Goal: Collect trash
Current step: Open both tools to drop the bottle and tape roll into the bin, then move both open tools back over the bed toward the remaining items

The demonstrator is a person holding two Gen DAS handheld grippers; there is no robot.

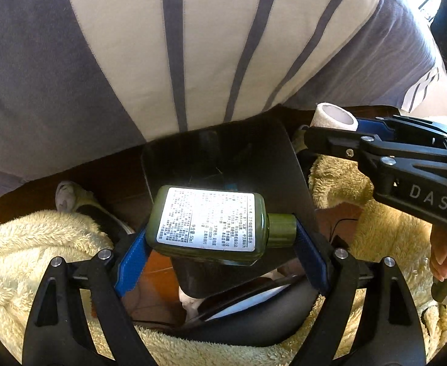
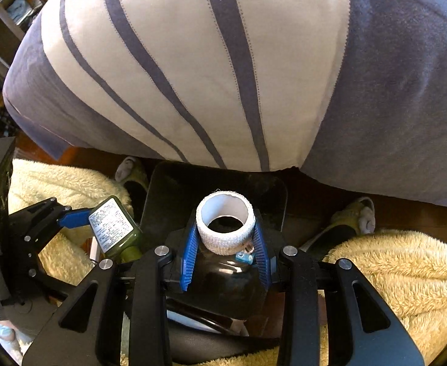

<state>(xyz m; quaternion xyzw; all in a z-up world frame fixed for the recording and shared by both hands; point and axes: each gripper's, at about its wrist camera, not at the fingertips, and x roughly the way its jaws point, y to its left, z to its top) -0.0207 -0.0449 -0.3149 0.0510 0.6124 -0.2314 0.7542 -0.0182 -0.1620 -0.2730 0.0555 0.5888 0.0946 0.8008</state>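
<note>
A small green bottle (image 1: 205, 219) with a white printed label lies sideways between the blue pads of my left gripper (image 1: 222, 235), which is shut on it end to end. My right gripper (image 2: 225, 236) is shut on a white tape roll (image 2: 225, 228), its hollow core facing the camera. Both hang over the open mouth of a black trash bin (image 2: 174, 183) on the floor. In the left wrist view the bin (image 1: 223, 152) sits just behind the bottle, and the roll (image 1: 334, 117) shows at the right in the right gripper (image 1: 345, 128). The bottle (image 2: 110, 225) also appears at the left of the right wrist view.
A grey and cream striped bed cover (image 1: 174, 45) hangs over the bin's far side. Fluffy cream robe fabric (image 2: 391, 262) flanks the bin on both sides. Slippers (image 2: 357, 216) rest on the red-brown floor (image 1: 159, 271). A person's hand (image 1: 443, 259) grips the right handle.
</note>
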